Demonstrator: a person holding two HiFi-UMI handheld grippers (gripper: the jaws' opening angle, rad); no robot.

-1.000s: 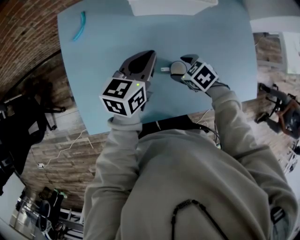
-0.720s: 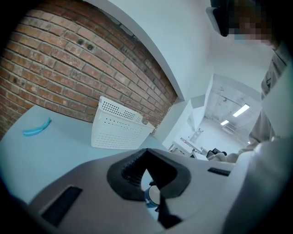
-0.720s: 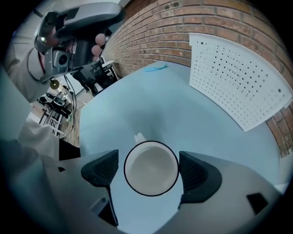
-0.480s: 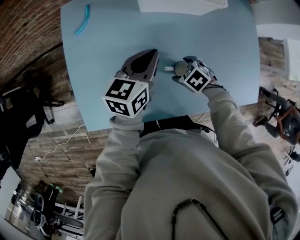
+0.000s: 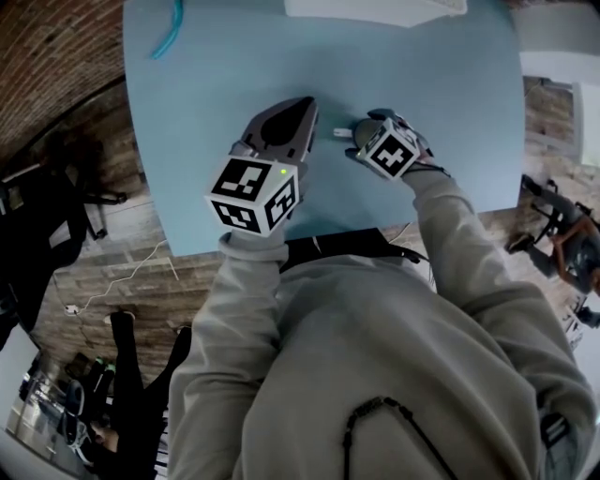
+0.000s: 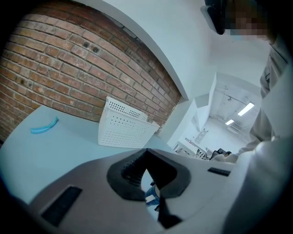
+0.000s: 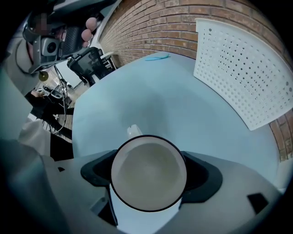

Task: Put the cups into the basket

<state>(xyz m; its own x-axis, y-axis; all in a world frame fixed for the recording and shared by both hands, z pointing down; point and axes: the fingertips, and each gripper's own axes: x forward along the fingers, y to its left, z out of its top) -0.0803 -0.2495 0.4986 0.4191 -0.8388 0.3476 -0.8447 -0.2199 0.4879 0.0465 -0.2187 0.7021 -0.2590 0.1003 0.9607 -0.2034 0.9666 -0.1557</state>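
A white cup [image 7: 149,172] with a dark rim stands on the light blue table [image 5: 431,84], its handle turned away from my right gripper. In the head view the cup [image 5: 362,132] sits just ahead of the marker cube. My right gripper [image 7: 149,183] reaches over it with its jaws wide on either side of the rim; I see no squeeze on it. Just to the left, my left gripper [image 5: 302,111] hovers over the table, its jaws meeting in a point with nothing between them. The white perforated basket [image 7: 242,73] stands at the table's far edge.
A curved light blue strip [image 5: 170,28] lies at the table's far left corner. The basket [image 6: 123,130] sits in front of a brick wall. The table's near edge runs just under my grippers, and chairs and cables lie on the floor around it.
My right gripper has moved left toward the cup, and the cup now sits between its jaws. The left gripper has stayed where it was.
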